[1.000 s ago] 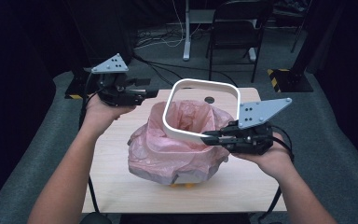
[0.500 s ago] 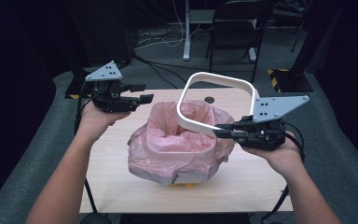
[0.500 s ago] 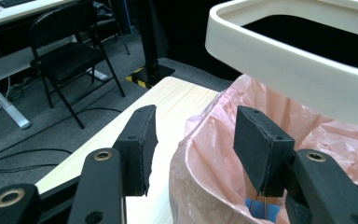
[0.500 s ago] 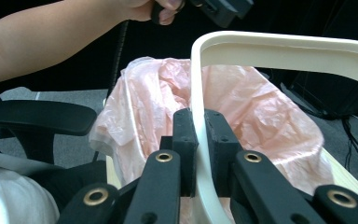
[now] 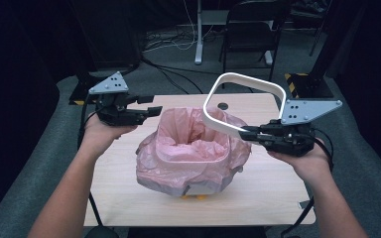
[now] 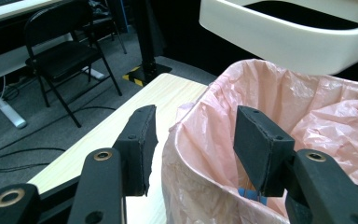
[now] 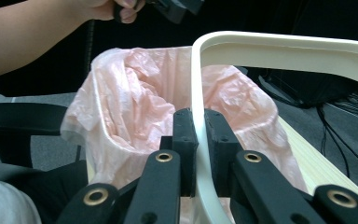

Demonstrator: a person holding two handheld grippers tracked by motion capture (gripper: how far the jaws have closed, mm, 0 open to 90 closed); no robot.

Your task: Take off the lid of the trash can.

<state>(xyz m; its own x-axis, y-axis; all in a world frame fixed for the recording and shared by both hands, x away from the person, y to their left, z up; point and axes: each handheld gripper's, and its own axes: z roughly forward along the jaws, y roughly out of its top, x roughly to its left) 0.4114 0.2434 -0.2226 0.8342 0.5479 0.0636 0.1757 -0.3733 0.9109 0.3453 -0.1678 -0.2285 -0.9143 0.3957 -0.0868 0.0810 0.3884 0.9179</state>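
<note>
A small bin lined with a pink plastic bag (image 5: pixel 188 153) stands in the middle of the light wooden table (image 5: pixel 258 198). My right gripper (image 5: pixel 243 133) is shut on the near side of a white rounded-square rim ring (image 5: pixel 243 82), holding it tilted above and to the right of the bin. In the right gripper view the ring's edge (image 7: pixel 200 154) sits pinched between the two pads. My left gripper (image 5: pixel 154 109) hovers open at the bin's left, with the bag's edge (image 6: pixel 191 135) between its spread jaws but untouched; the ring (image 6: pixel 289 37) hangs overhead there.
A black folding chair (image 5: pixel 250 34) and a desk leg stand beyond the table on grey carpet with cables. A dark post with a yellow-black striped base (image 5: pixel 297 82) is at the back right. A round hole (image 5: pixel 222 106) marks the table's far side.
My right gripper has carried the white ring up and to the right, off the bin's top. The left gripper has drifted slightly left and stays open.
</note>
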